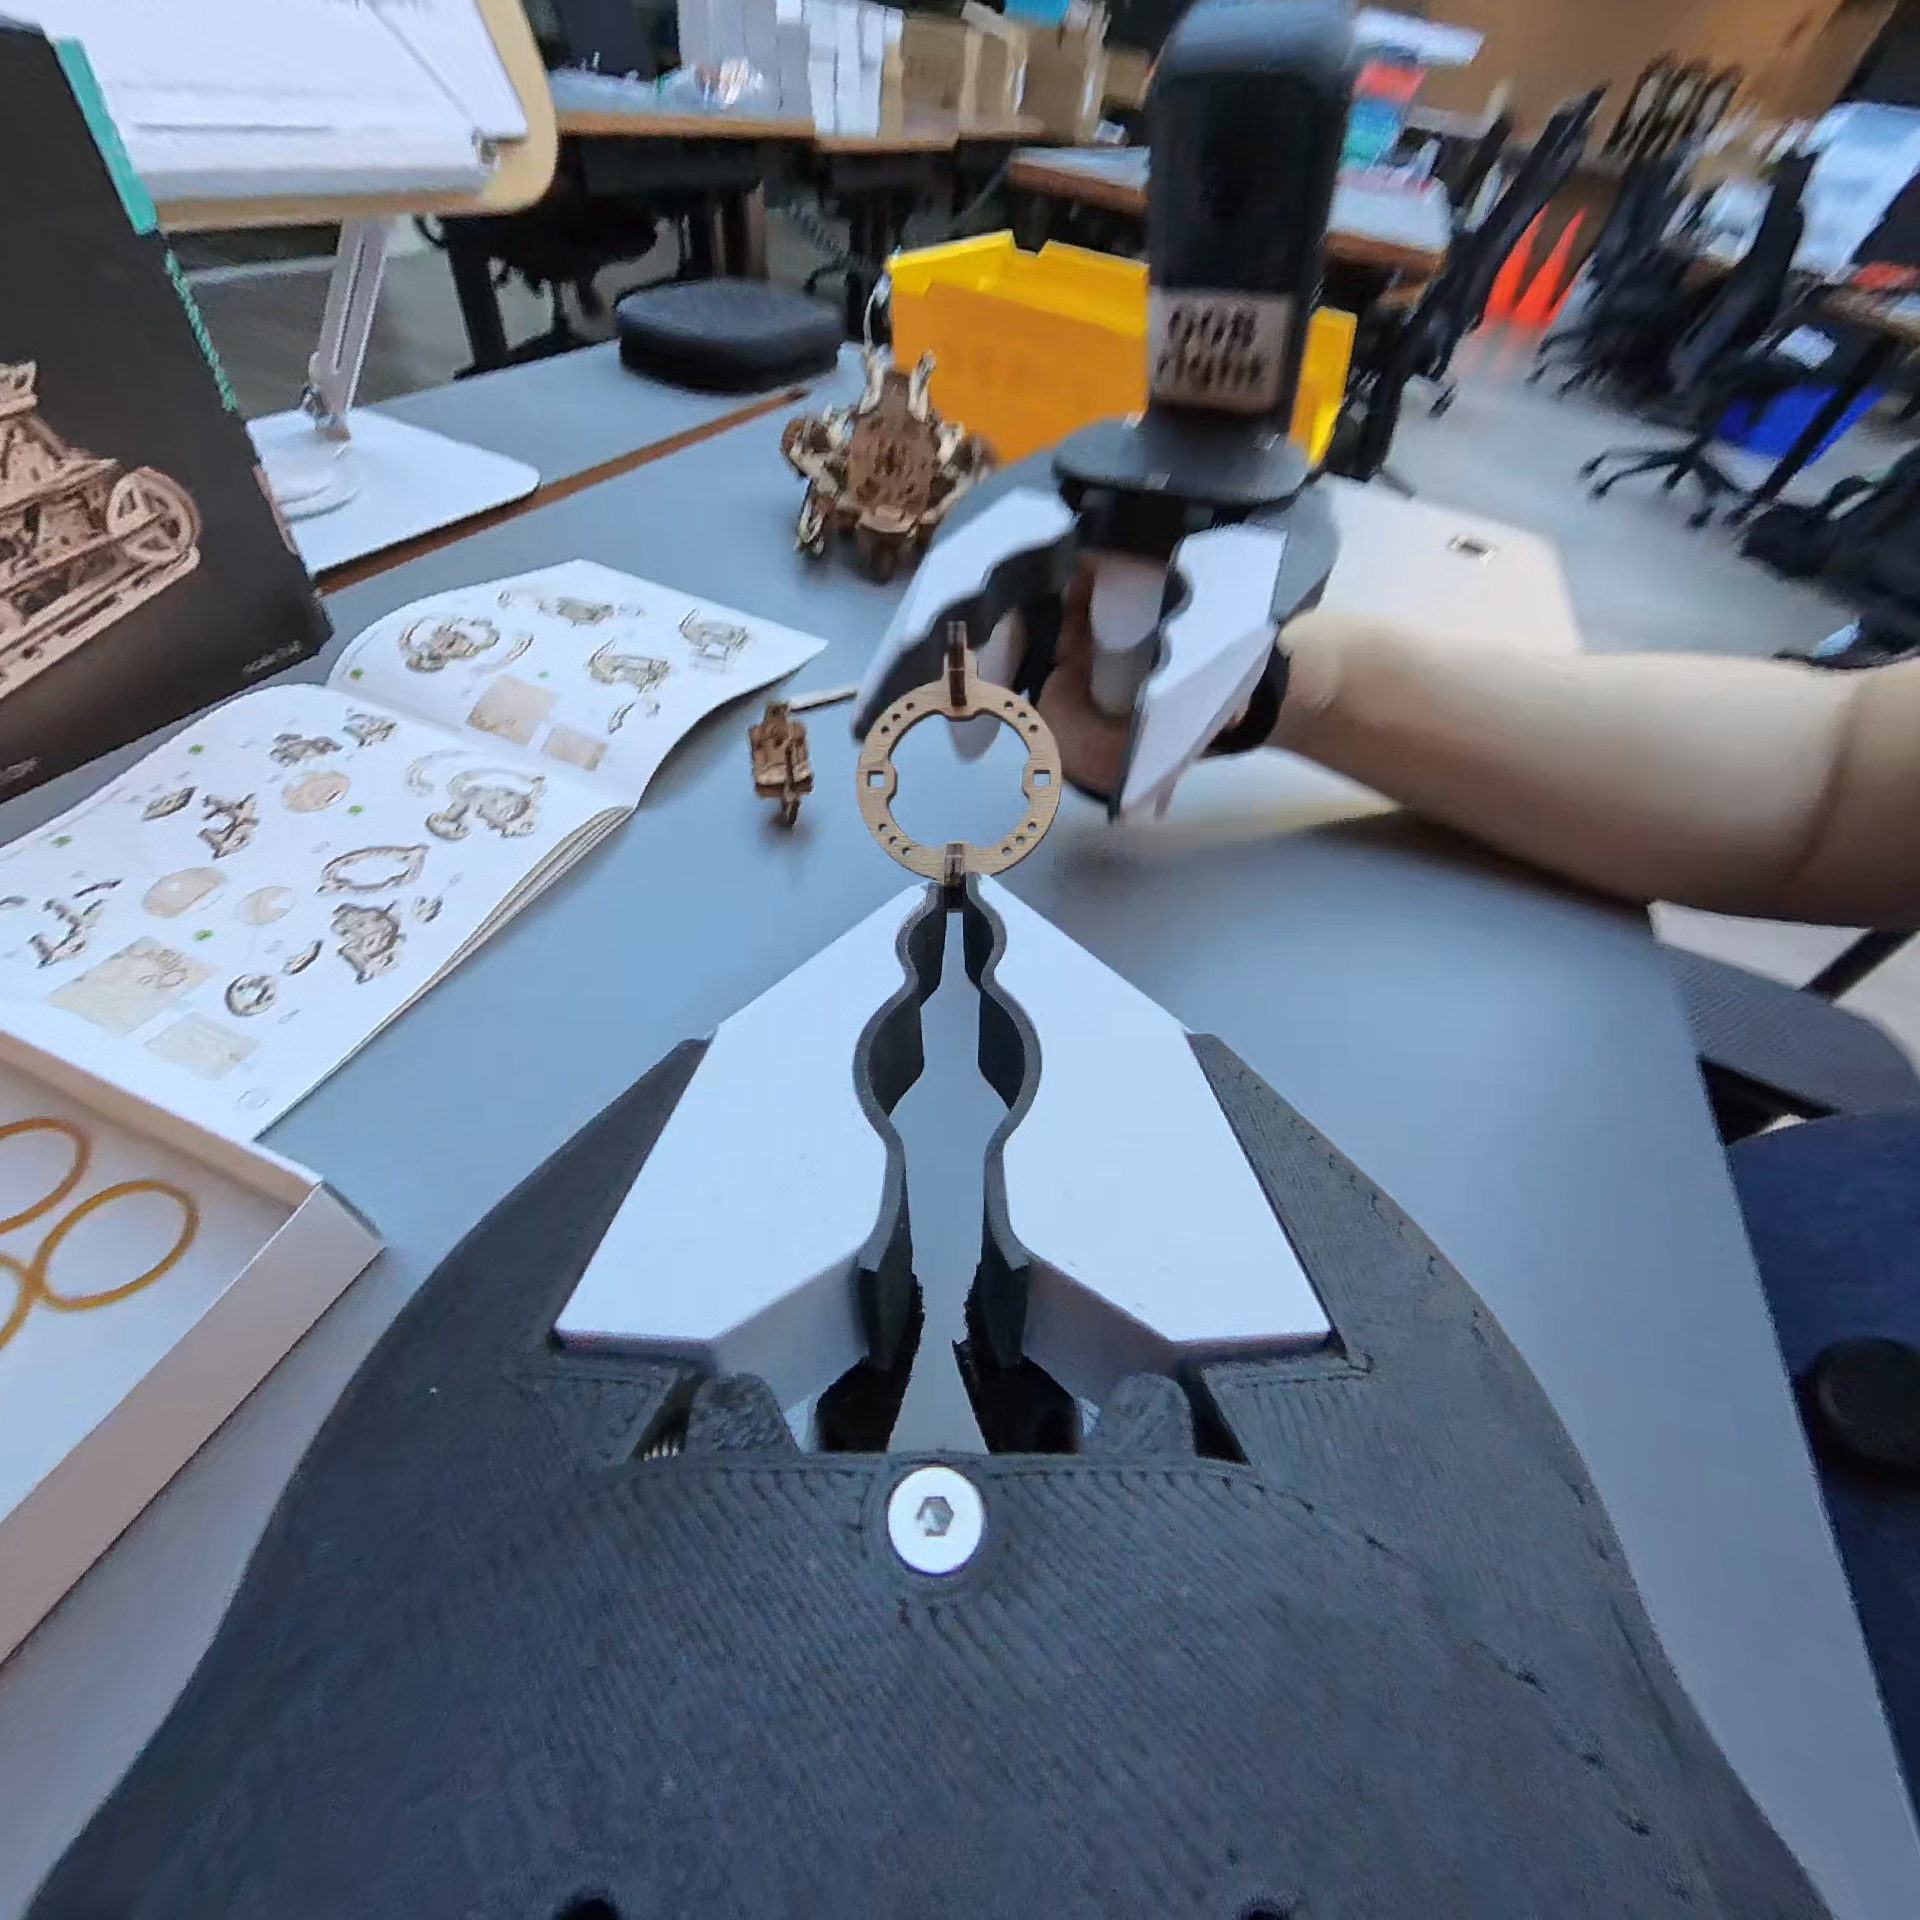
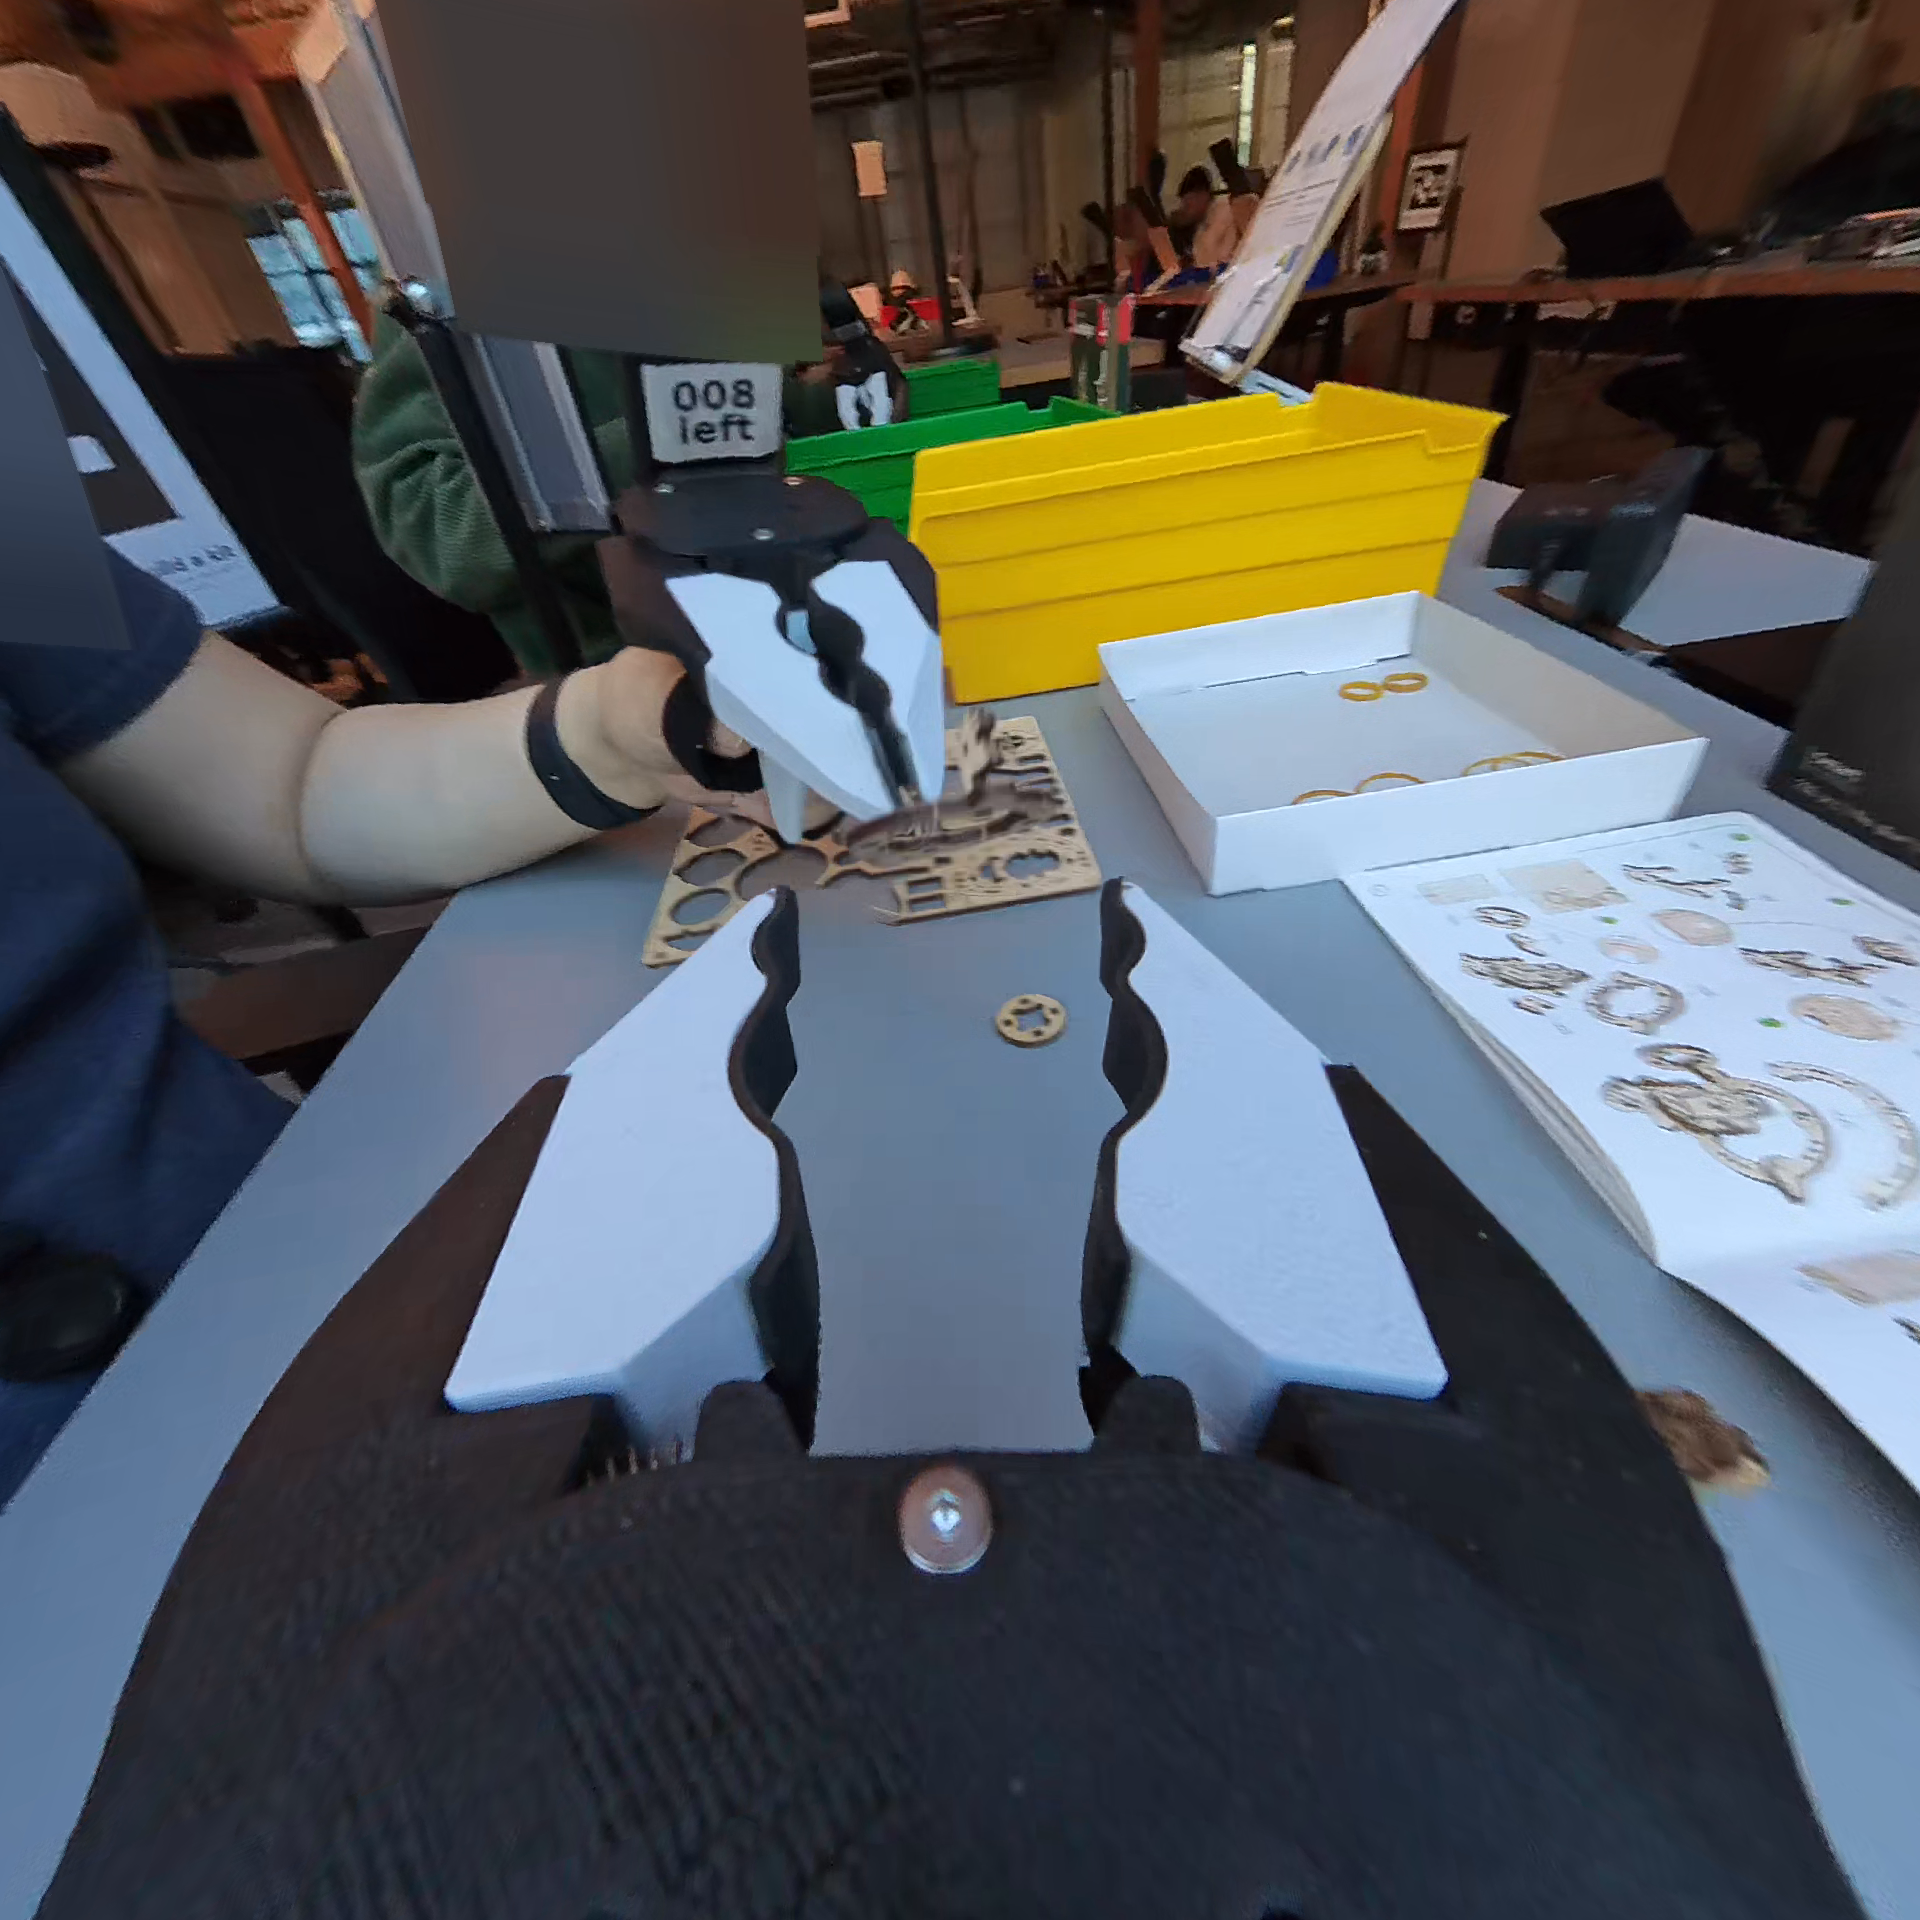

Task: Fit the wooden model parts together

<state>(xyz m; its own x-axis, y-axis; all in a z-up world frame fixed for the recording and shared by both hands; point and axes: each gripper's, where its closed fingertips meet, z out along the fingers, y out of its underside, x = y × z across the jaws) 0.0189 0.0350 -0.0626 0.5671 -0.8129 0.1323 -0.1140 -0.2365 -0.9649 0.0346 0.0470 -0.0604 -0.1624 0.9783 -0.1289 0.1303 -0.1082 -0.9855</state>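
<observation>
While the left claw pinches the wooden ring by a small tab at its lower edge, the ring stands upright just past the fingertips, with a second small tab slotted into its top edge. Beyond and slightly to the right of the ring hangs the right claw, spread and empty, pointing down toward the table.

From its own view, the right claw has a small wooden disc lying flat on the table between its fingertips, nearer the right finger. Farther ahead lies the punched wooden sheet, over which the left claw hovers.

The step in hand looks like adding another piece to the ring. It would go best with the ring kept steady and the thin tab gripped firmly but not crushed; any new part should be lined up squarely with its slot before pressing, since thin plywood can snap.

Left of the left claw lie an open instruction booklet and a white box with yellow rings. Ahead of it sit a small wooden sub-assembly, a larger built model and a yellow bin. The room beyond is a workshop with desks and chairs.
</observation>
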